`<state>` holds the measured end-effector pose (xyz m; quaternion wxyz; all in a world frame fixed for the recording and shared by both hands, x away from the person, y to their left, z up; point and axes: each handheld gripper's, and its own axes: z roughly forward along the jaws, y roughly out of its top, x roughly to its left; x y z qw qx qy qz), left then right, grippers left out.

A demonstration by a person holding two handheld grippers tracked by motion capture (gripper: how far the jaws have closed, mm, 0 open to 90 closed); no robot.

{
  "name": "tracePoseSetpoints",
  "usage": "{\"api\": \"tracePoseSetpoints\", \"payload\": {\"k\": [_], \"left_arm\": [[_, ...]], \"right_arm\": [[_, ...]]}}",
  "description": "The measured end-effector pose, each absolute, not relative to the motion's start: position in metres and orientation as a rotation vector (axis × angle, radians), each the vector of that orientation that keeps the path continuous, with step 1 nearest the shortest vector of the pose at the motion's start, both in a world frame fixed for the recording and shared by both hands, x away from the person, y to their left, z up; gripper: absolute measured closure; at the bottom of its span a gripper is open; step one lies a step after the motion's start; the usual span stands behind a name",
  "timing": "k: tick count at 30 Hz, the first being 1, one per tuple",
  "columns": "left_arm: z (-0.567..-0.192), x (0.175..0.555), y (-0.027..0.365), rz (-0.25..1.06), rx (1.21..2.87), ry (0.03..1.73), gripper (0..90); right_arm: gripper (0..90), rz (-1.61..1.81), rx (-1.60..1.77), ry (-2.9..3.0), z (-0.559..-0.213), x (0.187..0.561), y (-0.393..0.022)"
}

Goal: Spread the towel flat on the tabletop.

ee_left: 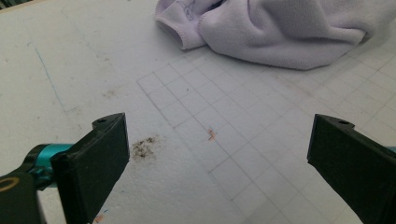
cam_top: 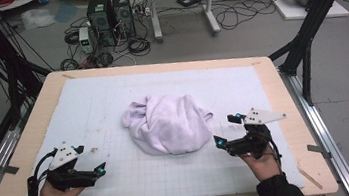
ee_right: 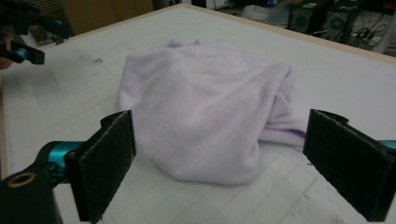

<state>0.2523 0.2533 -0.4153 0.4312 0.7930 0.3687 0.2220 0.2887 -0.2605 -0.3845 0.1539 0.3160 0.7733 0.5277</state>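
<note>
A crumpled lavender cloth (cam_top: 168, 124) lies in a heap at the middle of the white gridded mat (cam_top: 112, 100). My left gripper (cam_top: 92, 159) rests low at the front left, a hand's width from the cloth, jaws wide open over bare mat (ee_left: 217, 154); the cloth (ee_left: 280, 32) sits beyond them to the upper right. My right gripper (cam_top: 227, 130) is open just to the right of the cloth's near edge. In the right gripper view its jaws (ee_right: 219, 158) straddle the front of the cloth (ee_right: 205, 102) without touching it. The left gripper (ee_right: 23, 51) appears far off at the top left.
The mat covers a wooden table (cam_top: 285, 109). A dark smudge (ee_left: 144, 147) marks the mat near the left jaw. Black frame posts (cam_top: 306, 36) stand at both sides. Computers and cables (cam_top: 112, 20) crowd the floor behind the table.
</note>
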Motion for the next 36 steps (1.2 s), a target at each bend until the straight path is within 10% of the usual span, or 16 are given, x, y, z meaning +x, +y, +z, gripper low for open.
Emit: {"api": "tracePoseSetpoints", "payload": {"k": [13,36], "left_arm": [[-0.415,0.258,0.248,0.537,1.963,0.91,6.6],[-0.415,0.265,0.243,0.502,1.962,0.889,9.3]], "right_arm": [[19.5,1.525,0.783,2.318,-0.352,0.336,-0.207],[49.3,1.37,0.816,2.613,-0.418,0.383,-0.146]]}}
